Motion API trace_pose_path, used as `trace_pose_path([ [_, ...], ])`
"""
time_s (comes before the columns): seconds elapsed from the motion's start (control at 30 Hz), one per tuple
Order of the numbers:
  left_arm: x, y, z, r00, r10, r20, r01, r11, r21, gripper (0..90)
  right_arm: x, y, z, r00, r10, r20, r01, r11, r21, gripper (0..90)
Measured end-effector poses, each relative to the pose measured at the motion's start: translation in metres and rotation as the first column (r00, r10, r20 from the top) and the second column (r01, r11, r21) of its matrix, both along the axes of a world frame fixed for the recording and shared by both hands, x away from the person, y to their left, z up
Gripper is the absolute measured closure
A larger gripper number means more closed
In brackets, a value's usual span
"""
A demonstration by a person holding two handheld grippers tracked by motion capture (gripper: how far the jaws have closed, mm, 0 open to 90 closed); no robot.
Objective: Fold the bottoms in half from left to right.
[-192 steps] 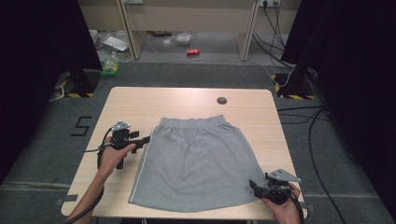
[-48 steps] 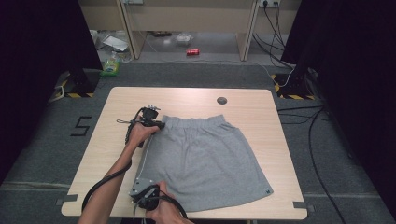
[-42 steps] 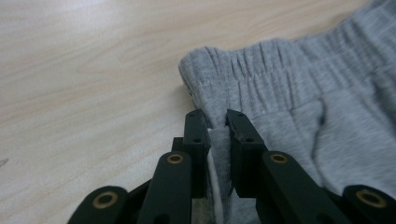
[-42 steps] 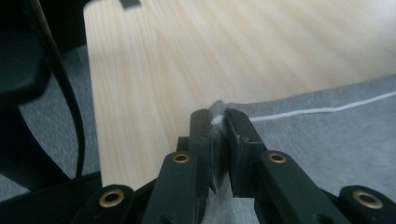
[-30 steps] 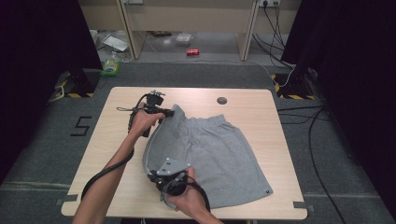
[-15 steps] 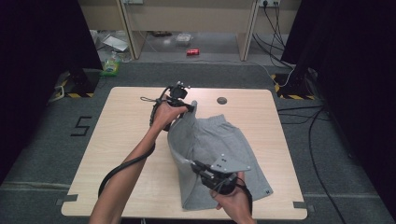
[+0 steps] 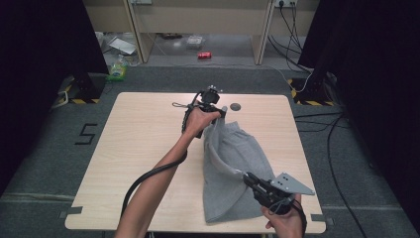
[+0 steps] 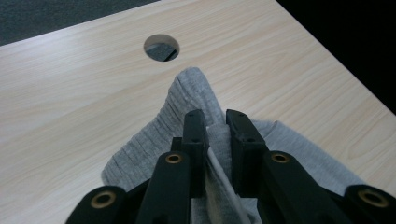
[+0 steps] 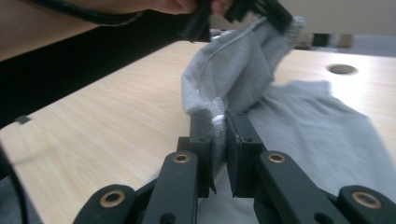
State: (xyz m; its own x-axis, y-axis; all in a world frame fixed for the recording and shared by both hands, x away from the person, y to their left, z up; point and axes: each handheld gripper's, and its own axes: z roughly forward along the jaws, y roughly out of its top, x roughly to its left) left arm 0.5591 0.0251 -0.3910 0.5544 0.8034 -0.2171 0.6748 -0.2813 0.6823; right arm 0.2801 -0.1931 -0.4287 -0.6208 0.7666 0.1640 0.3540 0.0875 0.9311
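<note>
A grey skirt [image 7: 233,168] lies on the right half of the wooden table [image 7: 138,148], its left edge lifted and folded over toward the right. My left gripper [image 7: 221,115] is shut on the skirt's ribbed waistband corner [image 8: 187,98] near the table's far side. My right gripper [image 7: 247,177] is shut on the skirt's hem corner [image 9: 217,123] near the front right. The raised edge [image 9: 224,60] stretches between the two grippers above the rest of the fabric, which stays on the table.
A round cable hole [image 7: 236,106] sits in the table just beyond the left gripper. The table's right edge [image 7: 302,163] is close to the skirt. Bottles and a red can [image 7: 204,55] lie on the floor behind the table.
Both grippers have carried the skirt's left edge to the right, over the rest of the skirt. The fold is further across than half a second ago.
</note>
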Motion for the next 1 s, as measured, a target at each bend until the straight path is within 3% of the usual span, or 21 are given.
trace_pose_path([
  [0.07,0.000,-0.009,-0.002,1.0000,-0.005,-0.003,0.005,1.0000,-0.007,78.0,-0.002,-0.016,-0.004,0.9990,-0.044,-0.011,0.044,0.999,0.010,82.3],
  [0.23,0.000,-0.029,-0.011,0.9997,-0.020,-0.012,0.020,0.9996,-0.019,75.8,-0.005,-0.032,-0.011,0.9964,-0.083,-0.018,0.083,0.997,0.007,82.3],
  [0.3,0.001,-0.034,-0.014,0.9997,-0.022,-0.012,0.021,0.9985,-0.051,71.5,-0.005,-0.037,-0.015,0.9949,-0.096,-0.029,0.096,0.995,-0.002,82.2],
  [0.33,0.001,-0.036,-0.016,0.9994,-0.033,-0.015,0.032,0.9975,-0.063,64.7,-0.005,-0.040,-0.019,0.9938,-0.104,-0.039,0.104,0.995,-0.005,82.3],
  [0.47,0.000,-0.037,-0.014,0.9994,-0.035,0.001,0.035,0.9961,-0.081,55.6,-0.004,-0.044,-0.020,0.9921,-0.120,-0.035,0.120,0.993,-0.018,82.3],
  [0.73,0.000,-0.011,-0.011,0.9994,-0.032,0.014,0.033,0.9981,-0.053,52.5,-0.007,-0.064,-0.027,0.9820,-0.182,-0.052,0.181,0.983,-0.027,82.4],
  [0.87,0.002,0.007,-0.015,0.9994,-0.034,0.001,0.034,0.9983,-0.048,51.7,-0.014,-0.082,-0.034,0.9704,-0.233,-0.062,0.232,0.972,-0.020,82.6],
  [1.0,0.004,0.026,-0.024,0.9996,-0.021,-0.018,0.021,0.9993,-0.030,51.7,-0.022,-0.097,-0.043,0.9531,-0.294,-0.070,0.290,0.955,-0.063,82.8],
])
